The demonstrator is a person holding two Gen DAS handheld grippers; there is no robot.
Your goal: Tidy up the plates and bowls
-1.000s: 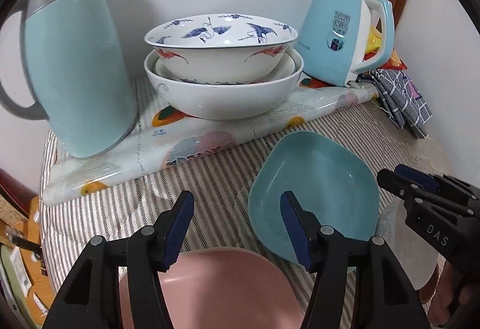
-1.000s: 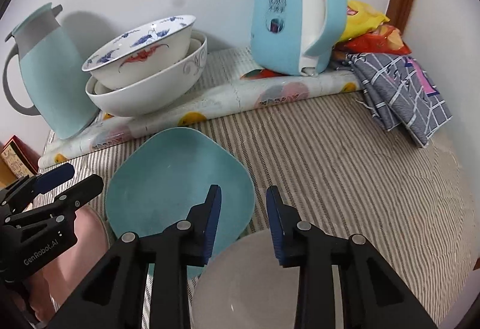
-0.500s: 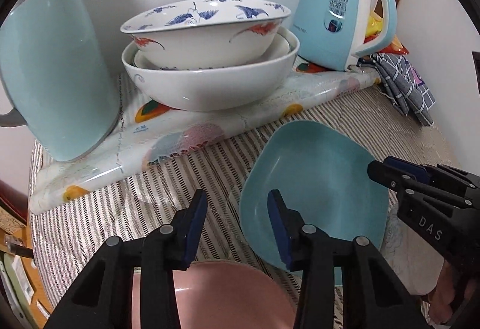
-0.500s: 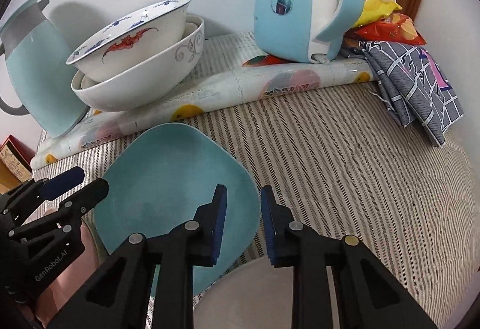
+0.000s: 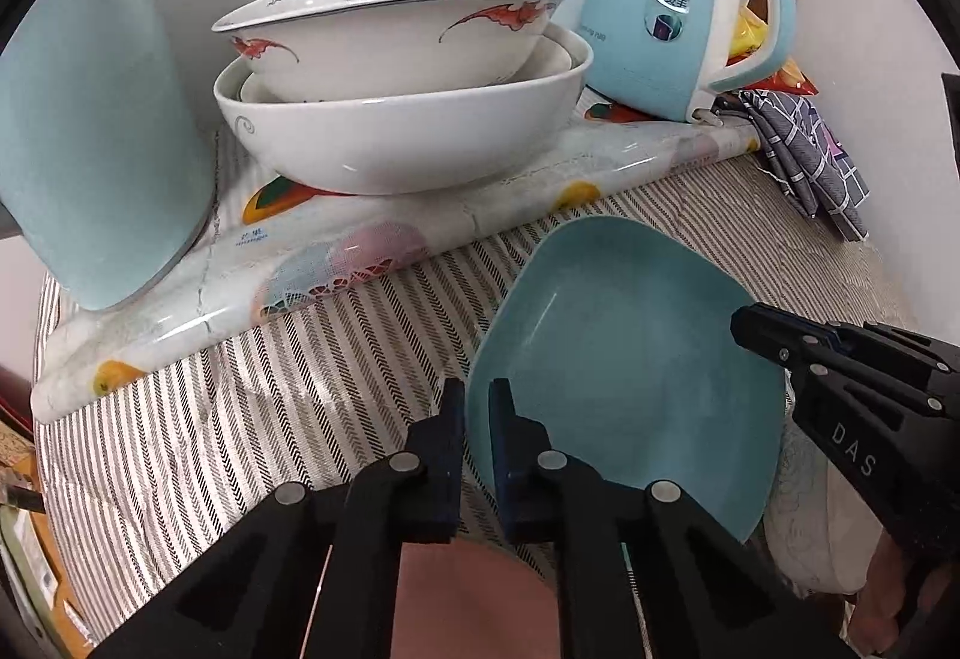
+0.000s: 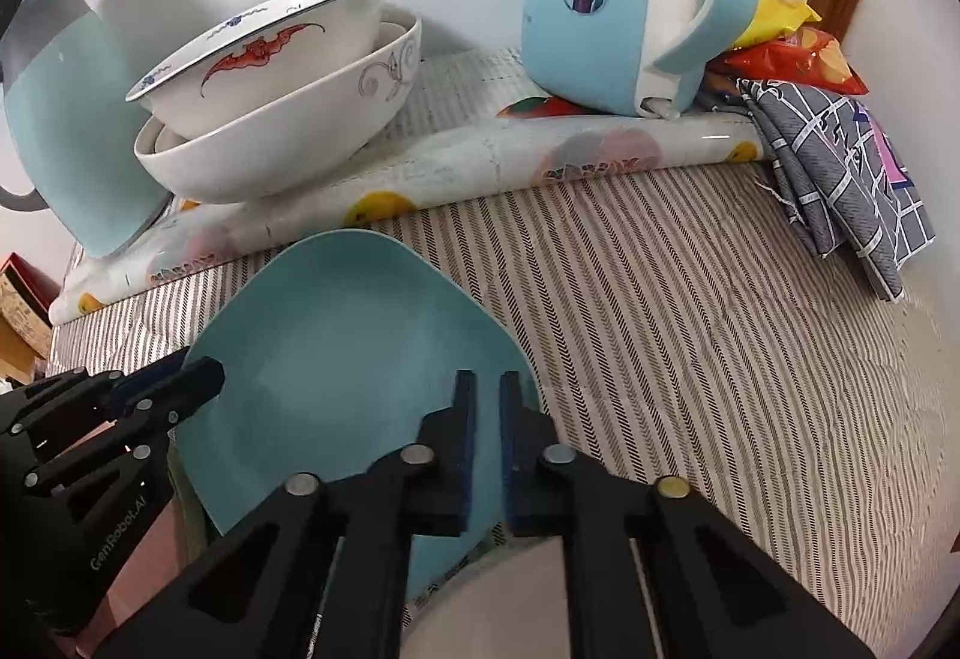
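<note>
Teal plate [image 5: 624, 359]: glossy rounded-square, lower right of frame, on striped cloth [image 5: 252, 419].
Left gripper [image 5: 476, 407]: jaws clamped on plate's left rim.
Right gripper [image 6: 487, 401]: jaws pinching its right rim.
Bowls [image 5: 396, 119]: glazed white, nested, upper centre.

Even soft light; edges perhaps warped.

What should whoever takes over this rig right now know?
The left tongs are closed on the teal plate at its left rim. The right tongs appear closed on its right rim.
The patterned bowl sits nested in the white bowl at the back, beside the kettle.
A pink dish and a white dish lie near the tongs.
Done: bowls stacked.
Left: place the teal plate, likely with the pink and white dishes.
</note>
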